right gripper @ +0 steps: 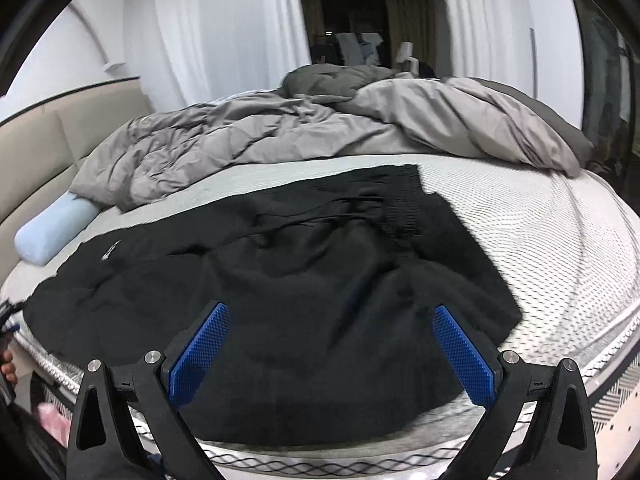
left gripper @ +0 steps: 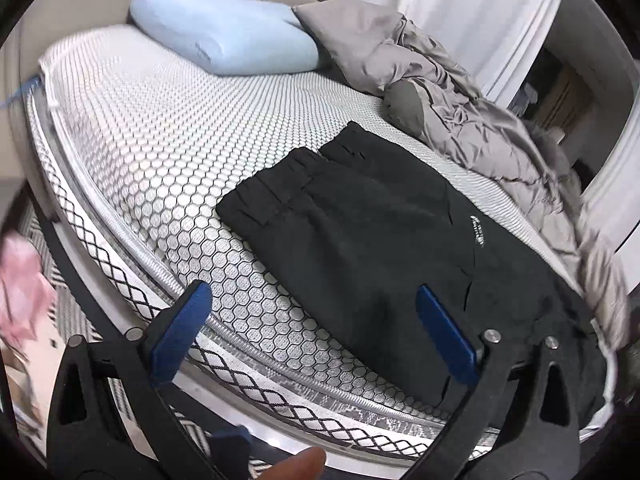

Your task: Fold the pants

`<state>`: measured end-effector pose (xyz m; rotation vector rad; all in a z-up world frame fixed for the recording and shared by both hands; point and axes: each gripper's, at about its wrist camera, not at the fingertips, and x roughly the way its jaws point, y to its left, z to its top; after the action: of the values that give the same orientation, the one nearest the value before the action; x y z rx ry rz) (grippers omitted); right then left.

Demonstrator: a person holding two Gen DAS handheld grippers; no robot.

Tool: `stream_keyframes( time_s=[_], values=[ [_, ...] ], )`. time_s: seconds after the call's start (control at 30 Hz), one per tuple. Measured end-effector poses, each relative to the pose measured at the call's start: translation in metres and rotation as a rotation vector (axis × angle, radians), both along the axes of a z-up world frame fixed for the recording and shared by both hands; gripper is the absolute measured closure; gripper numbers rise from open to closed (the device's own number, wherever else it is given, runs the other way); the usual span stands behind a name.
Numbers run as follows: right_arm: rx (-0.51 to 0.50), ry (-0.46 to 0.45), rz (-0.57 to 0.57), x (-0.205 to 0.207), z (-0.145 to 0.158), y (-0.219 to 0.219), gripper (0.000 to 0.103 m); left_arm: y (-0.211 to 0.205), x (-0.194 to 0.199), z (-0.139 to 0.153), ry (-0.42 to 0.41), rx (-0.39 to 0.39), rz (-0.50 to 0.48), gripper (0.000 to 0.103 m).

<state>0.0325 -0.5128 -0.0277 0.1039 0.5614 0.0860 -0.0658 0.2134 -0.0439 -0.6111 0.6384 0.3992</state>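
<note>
- The mattress (left gripper: 152, 152) is carrying everything; its honeycomb-patterned cover is lying bare toward the near edge, with a grey duvet (right gripper: 248, 136) bunched along the far side and a pale blue pillow (left gripper: 224, 36) sitting at the head.
- The black pants (right gripper: 304, 280) are lying spread across the near part of the mattress, already doubled over in the left wrist view, where the waistband end (left gripper: 304, 168) is pointing toward the pillow.
- The cloth is wrinkling in the middle, so the fold looks only partly done; judging by this, the step in hand is reaching in for the next fold.
- The right gripper (right gripper: 330, 354) is hovering over the near edge of the pants, jaws standing wide, nothing between the blue pads.
- The left gripper (left gripper: 316, 332) is hanging over the mattress edge beside the pants, jaws also wide and holding nothing.
- The next move is likely calling for each gripper to close on a near edge of the cloth, then carry it over evenly.
</note>
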Motion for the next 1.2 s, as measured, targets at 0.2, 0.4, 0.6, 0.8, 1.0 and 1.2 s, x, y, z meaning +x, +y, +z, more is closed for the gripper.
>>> stream_keyframes(
  time_s=[0.2, 0.4, 0.6, 0.8, 1.0, 1.2],
  values=[
    [0.055, 0.019, -0.066, 0.006, -0.004, -0.035, 0.0, 0.02, 0.018, -0.019, 0.003, -0.122, -0.024, 0.03],
    [0.074, 0.03, -0.072, 0.004, -0.008, -0.05, 0.0, 0.027, 0.022, -0.022, 0.019, -0.141, 0.066, 0.052],
    [0.156, 0.055, -0.083, -0.019, -0.021, -0.077, 0.0, 0.007, 0.001, -0.004, -0.04, -0.086, 0.055, 0.055],
    [0.423, 0.118, -0.008, -0.008, -0.053, -0.103, 0.0, 0.007, 0.041, -0.007, 0.006, -0.145, -0.014, 0.064],
    [0.475, 0.142, -0.055, 0.039, -0.066, -0.112, 0.022, 0.017, 0.069, -0.017, 0.015, -0.183, 0.018, 0.101],
    [0.429, 0.063, -0.207, 0.034, -0.045, -0.139, 0.087, 0.014, 0.048, -0.01, -0.005, -0.141, 0.033, 0.102]
  ],
)
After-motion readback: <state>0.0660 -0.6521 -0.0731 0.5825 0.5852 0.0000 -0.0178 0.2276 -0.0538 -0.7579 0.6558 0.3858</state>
